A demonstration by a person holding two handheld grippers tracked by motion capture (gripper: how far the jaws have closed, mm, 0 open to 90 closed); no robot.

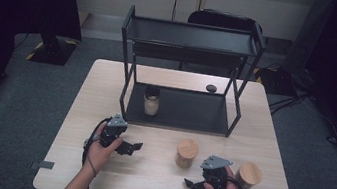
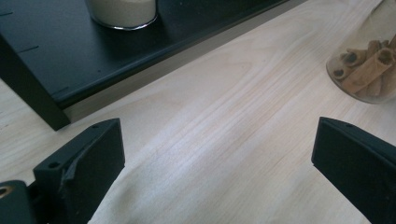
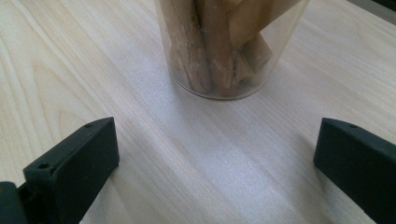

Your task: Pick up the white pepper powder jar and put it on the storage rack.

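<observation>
Two wood-lidded jars are left on the table (image 1: 105, 95); the cinnamon jar (image 1: 186, 153) is lined up ahead of the right claw (image 1: 192, 185), spread wide. Left claw (image 1: 132, 147) is wide too. Closing in is probably needed next, then the rack (image 1: 179, 109).

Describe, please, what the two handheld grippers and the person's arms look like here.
Both the left gripper and the right gripper are black, each with two blocky black jaws and a grey three-cornered plate on top. A black cable trails from each and loops by the wrist. The forearms are bare, with no sleeves in sight.
</observation>
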